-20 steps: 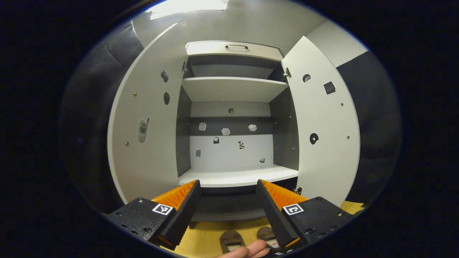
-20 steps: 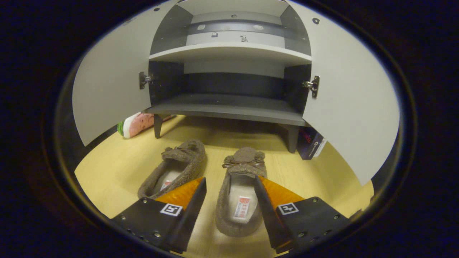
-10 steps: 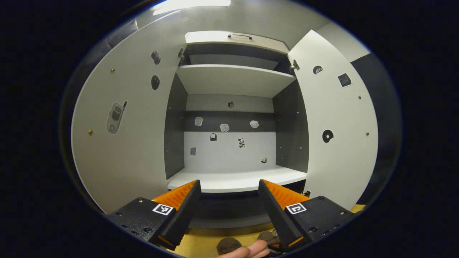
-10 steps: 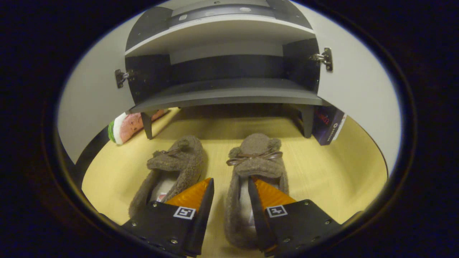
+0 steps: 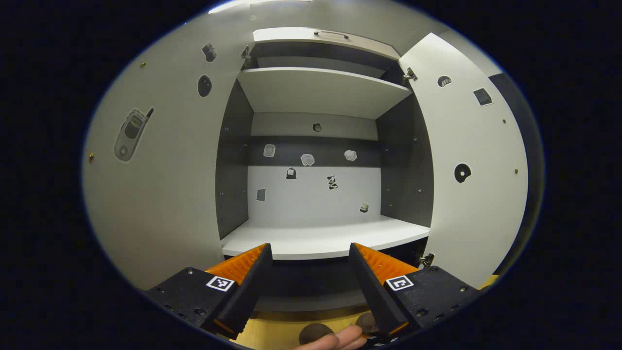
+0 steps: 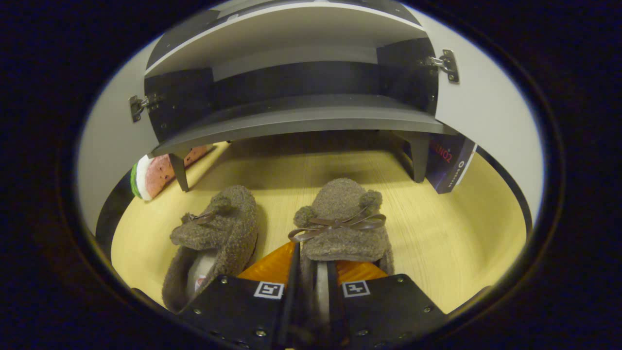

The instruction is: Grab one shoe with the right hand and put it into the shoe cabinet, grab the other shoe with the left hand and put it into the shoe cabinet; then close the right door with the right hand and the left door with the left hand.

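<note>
Right gripper (image 6: 311, 296) is clamped on the right-hand shoe (image 6: 342, 228), one orange finger outside the inner side wall and the other down in the opening, so the fuzzy wall is pinched between them near the heel end. The shoe sits on the yellow floor (image 6: 452, 243); sole looks to be in contact, though I cannot be sure. Long axis runs straight away from the gripper, toe and bow pointing at the shoe cabinet (image 6: 301, 121), which stands just ahead with its dark bottom shelf raised on short legs. So the coming move, as I judge it, is lift, then push forward along the shoe's own axis, clearing the shelf lip. The other shoe (image 6: 214, 243) lies just beside, to the left, toe angled slightly inward, not touched. Left gripper (image 5: 308, 277) hangs higher with its fingers spread and nothing between them, facing the white middle shelf (image 5: 320, 238); both doors stand wide open.
</note>
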Tool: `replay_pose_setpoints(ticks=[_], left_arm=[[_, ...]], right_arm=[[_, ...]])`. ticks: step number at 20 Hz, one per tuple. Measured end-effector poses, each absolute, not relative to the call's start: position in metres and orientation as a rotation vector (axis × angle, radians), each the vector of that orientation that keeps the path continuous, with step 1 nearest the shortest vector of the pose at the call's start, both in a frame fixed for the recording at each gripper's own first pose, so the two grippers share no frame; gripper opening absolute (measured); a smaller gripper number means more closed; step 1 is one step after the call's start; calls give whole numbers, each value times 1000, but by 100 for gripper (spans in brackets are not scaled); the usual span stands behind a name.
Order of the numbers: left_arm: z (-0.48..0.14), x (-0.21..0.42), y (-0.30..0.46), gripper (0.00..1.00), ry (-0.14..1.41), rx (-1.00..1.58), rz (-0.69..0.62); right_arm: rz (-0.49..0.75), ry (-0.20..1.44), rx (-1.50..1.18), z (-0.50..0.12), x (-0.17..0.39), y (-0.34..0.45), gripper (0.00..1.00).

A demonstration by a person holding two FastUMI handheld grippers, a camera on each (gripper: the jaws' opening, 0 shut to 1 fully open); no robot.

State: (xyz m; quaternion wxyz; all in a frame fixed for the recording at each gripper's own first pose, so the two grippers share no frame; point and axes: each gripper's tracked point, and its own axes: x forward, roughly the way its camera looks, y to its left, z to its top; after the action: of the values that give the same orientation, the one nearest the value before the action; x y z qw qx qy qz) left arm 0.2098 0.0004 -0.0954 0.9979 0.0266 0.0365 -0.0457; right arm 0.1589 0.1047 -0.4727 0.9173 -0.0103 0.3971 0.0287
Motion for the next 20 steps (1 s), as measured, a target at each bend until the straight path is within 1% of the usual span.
replay_pose_setpoints(ticks=[1, 2, 5, 8, 9, 12, 16, 20], left_arm=[[-94, 211, 2, 97, 69, 48, -93], [-93, 213, 4, 96, 64, 49, -94], [-89, 213, 7, 97, 42, 64, -90], [-92, 214, 3, 97, 58, 49, -124], [-94, 215, 4, 97, 63, 45, -124], [-94, 216, 9, 97, 64, 54, -112], [-90, 215, 14, 97, 56, 45, -110], [-90, 215, 16, 97, 56, 45, -113]], right_arm=[[79, 816, -5, -466, 158, 106, 8], [102, 805, -3, -468, 162, 106, 9], [136, 751, -18, -447, 160, 103, 9], [173, 696, 17, -423, 159, 105, 8], [168, 672, 28, -415, 164, 106, 1], [165, 594, 13, -378, 172, 103, 1], [167, 490, 14, -306, 184, 99, 1], [184, 380, -16, -217, 190, 100, 1]])
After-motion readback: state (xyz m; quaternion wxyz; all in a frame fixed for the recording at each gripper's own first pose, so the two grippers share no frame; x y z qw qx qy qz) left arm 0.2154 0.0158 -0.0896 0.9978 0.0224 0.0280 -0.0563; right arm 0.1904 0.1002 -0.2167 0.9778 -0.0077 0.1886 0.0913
